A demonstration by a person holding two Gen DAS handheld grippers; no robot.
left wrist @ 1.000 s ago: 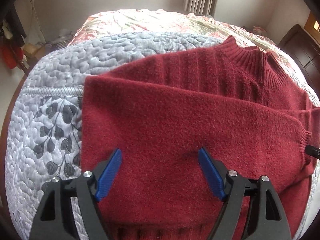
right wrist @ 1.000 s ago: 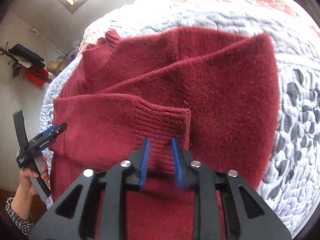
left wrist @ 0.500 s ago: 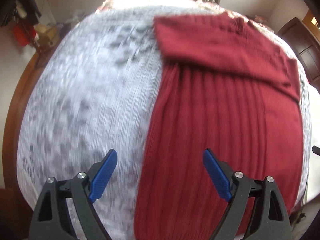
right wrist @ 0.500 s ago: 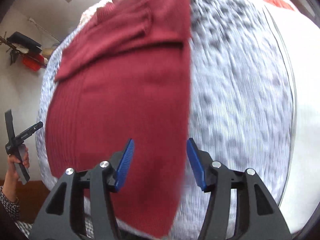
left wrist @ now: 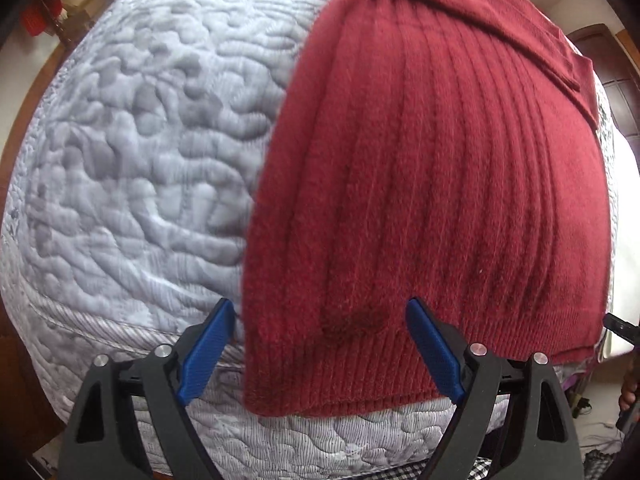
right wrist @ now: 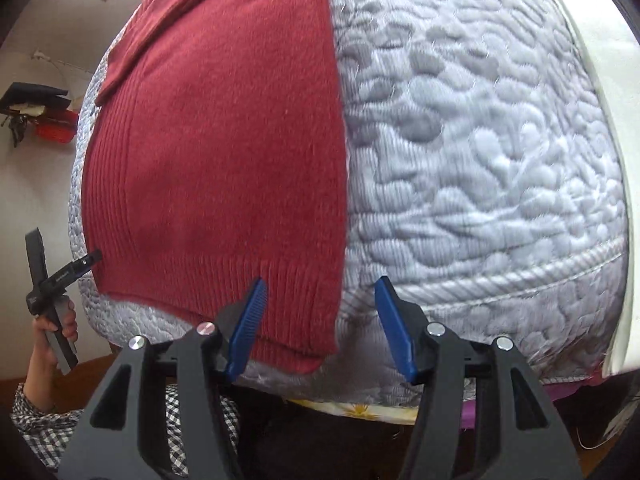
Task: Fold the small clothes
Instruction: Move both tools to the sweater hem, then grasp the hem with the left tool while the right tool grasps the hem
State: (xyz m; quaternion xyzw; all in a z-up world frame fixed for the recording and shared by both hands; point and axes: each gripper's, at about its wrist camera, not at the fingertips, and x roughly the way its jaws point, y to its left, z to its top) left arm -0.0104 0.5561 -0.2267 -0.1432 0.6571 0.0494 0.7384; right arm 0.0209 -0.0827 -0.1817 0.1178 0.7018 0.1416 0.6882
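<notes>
Knitwear like this red ribbed sweater (left wrist: 432,184) should handle soft and floppy, with some weight to it and a fuzzy face that I expect will grip the blue pads rather than slide, though thick enough to bunch if I bite too deep. It lies flat on the grey quilted bedspread (left wrist: 132,168) of a bed, sleeves folded across the chest, hem toward me at the bed's near edge. From my left, the left tongs (left wrist: 320,350) hover with fingers well apart, straddling the hem's left corner, holding nothing; that corner of the ribbed band is where I would pinch. Farther right, the right tongs (right wrist: 318,322) are likewise spread and empty, framing the hem's right corner (right wrist: 316,320), the matching hold. Taking both corners together should let the body lift evenly toward the collar. Much is hard to read: the collar and folded sleeves are squeezed into the top rim of both views, the lowest edge of the hem droops past the mattress edge, and I cannot tell whether either pad touches the wool.
</notes>
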